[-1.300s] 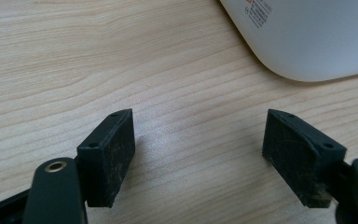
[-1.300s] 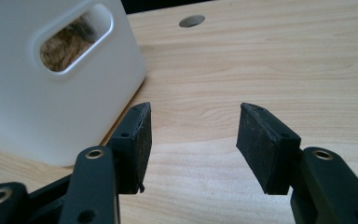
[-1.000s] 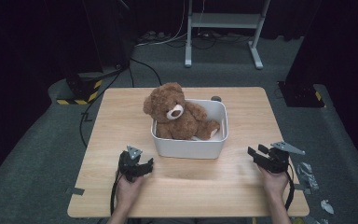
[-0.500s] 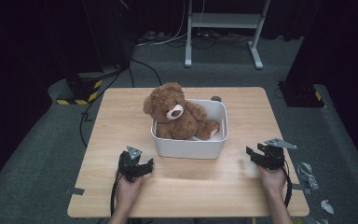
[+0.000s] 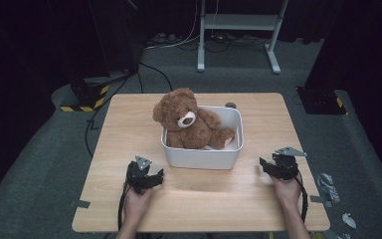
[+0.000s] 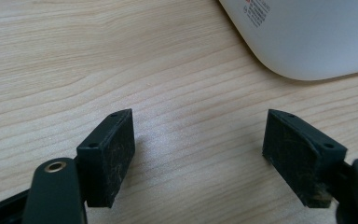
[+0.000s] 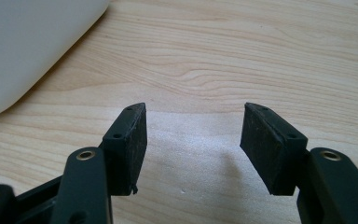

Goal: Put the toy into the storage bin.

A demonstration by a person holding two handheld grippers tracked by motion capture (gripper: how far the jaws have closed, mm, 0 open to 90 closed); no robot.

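A brown teddy bear sits upright in a white tub at the middle of a wooden counter, its head rising above the tub's left rim and one leg stretched toward the right wall. The left hand-held gripper rests on the counter just beside the tub's near left corner, and the right hand-held gripper sits a little off its near right corner; both have their jaws spread wide and hold nothing, as each gripper view shows bare wood between the black pads and a curve of the tub's wall ahead. The step in hand looks like a reach for the bear or its tub. To do it well, both grippers should probably rise clear of the rim first, then close on the soft body rather than the head, so the toy lifts without dragging the tub along.
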